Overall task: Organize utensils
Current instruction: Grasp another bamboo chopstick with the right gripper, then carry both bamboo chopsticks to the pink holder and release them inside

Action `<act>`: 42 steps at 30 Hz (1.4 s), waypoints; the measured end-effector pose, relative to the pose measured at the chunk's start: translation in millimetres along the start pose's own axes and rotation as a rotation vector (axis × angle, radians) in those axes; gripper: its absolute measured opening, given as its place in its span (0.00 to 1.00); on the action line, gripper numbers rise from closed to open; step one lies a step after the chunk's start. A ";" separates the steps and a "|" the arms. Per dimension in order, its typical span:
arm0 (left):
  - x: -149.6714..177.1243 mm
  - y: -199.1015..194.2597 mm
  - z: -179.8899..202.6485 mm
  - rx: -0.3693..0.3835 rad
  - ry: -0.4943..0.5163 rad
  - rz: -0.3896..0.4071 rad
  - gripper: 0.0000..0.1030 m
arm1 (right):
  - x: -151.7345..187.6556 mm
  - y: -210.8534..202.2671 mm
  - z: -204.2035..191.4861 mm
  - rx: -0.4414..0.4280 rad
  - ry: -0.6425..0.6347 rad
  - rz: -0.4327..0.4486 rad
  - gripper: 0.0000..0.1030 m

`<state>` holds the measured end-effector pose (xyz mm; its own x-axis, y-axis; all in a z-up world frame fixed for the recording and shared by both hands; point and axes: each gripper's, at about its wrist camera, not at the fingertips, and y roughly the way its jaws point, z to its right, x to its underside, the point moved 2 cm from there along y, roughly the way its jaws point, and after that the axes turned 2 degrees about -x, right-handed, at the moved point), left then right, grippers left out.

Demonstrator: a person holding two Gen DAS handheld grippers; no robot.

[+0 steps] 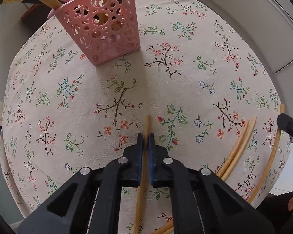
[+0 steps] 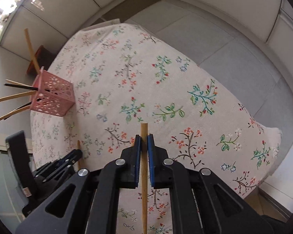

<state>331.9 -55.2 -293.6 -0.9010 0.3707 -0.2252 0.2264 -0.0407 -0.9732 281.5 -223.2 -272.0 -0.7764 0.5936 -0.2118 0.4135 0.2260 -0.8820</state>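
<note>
Through the left wrist view, we saw our left gripper (image 1: 146,138) clamped on a wooden chopstick (image 1: 147,125) over the floral tablecloth (image 1: 185,78), with the pink basket (image 1: 105,33) of utensils far ahead and loose chopsticks (image 1: 238,146) lying right. Through the right wrist view, our right gripper (image 2: 144,140) pinched another chopstick (image 2: 144,132), the basket at the cloth's left edge.
</note>
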 end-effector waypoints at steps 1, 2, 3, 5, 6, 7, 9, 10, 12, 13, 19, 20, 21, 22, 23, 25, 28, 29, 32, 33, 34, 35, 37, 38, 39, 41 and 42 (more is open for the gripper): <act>3.5 -2.0 -1.4 0.016 -0.008 0.015 0.04 | 0.8 -7.7 -4.2 -0.025 -0.023 0.020 0.07; 8.2 -4.9 -2.7 0.022 -0.012 0.034 0.04 | 5.7 -14.6 -13.6 -0.054 -0.042 0.037 0.07; 13.2 -10.7 -5.2 0.018 -0.021 0.052 0.04 | 7.6 -23.2 -16.6 -0.082 -0.063 0.052 0.07; 24.3 -29.4 -9.1 0.034 -0.030 0.094 0.04 | 13.1 -39.6 -24.1 -0.123 -0.117 0.090 0.07; 30.5 -43.5 -10.5 0.025 -0.029 0.127 0.04 | 16.1 -48.2 -26.2 -0.138 -0.145 0.110 0.07; 35.8 -58.4 -11.1 0.018 -0.028 0.160 0.04 | 18.7 -57.3 -27.3 -0.161 -0.171 0.127 0.07; 49.1 -94.0 -12.8 0.010 -0.032 0.248 0.04 | 27.6 -76.4 -31.6 -0.204 -0.215 0.162 0.07; 56.0 -110.1 -14.8 0.002 -0.043 0.289 0.04 | 32.2 -86.3 -34.8 -0.221 -0.242 0.187 0.07; 74.6 -140.1 -16.0 0.009 -0.074 0.362 0.04 | 46.4 -104.0 -36.7 -0.232 -0.294 0.226 0.07; 82.5 -152.3 -18.5 0.010 -0.090 0.394 0.04 | 53.2 -109.7 -38.1 -0.240 -0.319 0.234 0.07; 113.6 -203.7 -11.3 -0.016 -0.117 0.519 0.04 | 88.5 -132.6 -45.3 -0.258 -0.438 0.244 0.07; 118.1 -210.0 -10.3 -0.013 -0.119 0.532 0.04 | 91.8 -137.4 -47.2 -0.260 -0.451 0.246 0.07; 121.8 -216.3 -10.3 -0.010 -0.124 0.545 0.04 | 94.2 -142.9 -49.1 -0.258 -0.461 0.250 0.07; 125.5 -223.5 -11.0 -0.008 -0.129 0.561 0.04 | 94.9 -149.5 -51.0 -0.255 -0.466 0.258 0.07; 129.6 -230.4 -14.0 -0.002 -0.136 0.579 0.04 | 94.8 -156.1 -51.9 -0.258 -0.467 0.265 0.07; 131.9 -248.7 -16.8 0.007 -0.154 0.619 0.04 | 90.6 -171.8 -55.2 -0.271 -0.470 0.283 0.07; 129.2 -279.1 -23.8 0.036 -0.168 0.676 0.04 | 80.1 -200.1 -60.7 -0.284 -0.467 0.330 0.07; 126.3 -289.5 -25.3 0.042 -0.169 0.694 0.04 | 74.8 -208.9 -63.8 -0.286 -0.468 0.348 0.07; 114.7 -324.7 -29.1 0.052 -0.175 0.763 0.04 | 55.2 -238.9 -74.7 -0.310 -0.467 0.398 0.07; 107.9 -335.7 -29.9 0.057 -0.169 0.782 0.04 | 47.2 -248.1 -79.2 -0.325 -0.462 0.409 0.07; 101.4 -346.3 -30.1 0.058 -0.164 0.799 0.04 | 38.1 -257.5 -83.8 -0.341 -0.456 0.420 0.07; 93.6 -356.5 -30.7 0.056 -0.160 0.817 0.04 | 29.7 -266.5 -88.3 -0.352 -0.452 0.434 0.07; 78.5 -375.2 -31.5 0.058 -0.153 0.848 0.04 | 14.6 -283.5 -97.9 -0.366 -0.451 0.472 0.07; 70.9 -383.8 -32.2 0.051 -0.153 0.864 0.04 | 7.2 -292.0 -101.9 -0.372 -0.450 0.497 0.07; 63.2 -391.7 -33.1 0.045 -0.156 0.876 0.04 | -0.1 -299.9 -105.6 -0.375 -0.450 0.521 0.07; 45.6 -398.4 -37.3 0.053 -0.167 0.889 0.04 | -14.0 -312.8 -112.3 -0.389 -0.445 0.555 0.07; 35.3 -399.6 -39.1 0.049 -0.171 0.891 0.04 | -21.2 -317.7 -115.4 -0.394 -0.440 0.571 0.07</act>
<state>224.0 10.5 89.2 -0.4432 0.0403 -0.8955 0.8532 -0.2874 -0.4352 221.5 -218.4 61.3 -0.4777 0.3605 -0.8011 0.8743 0.2841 -0.3935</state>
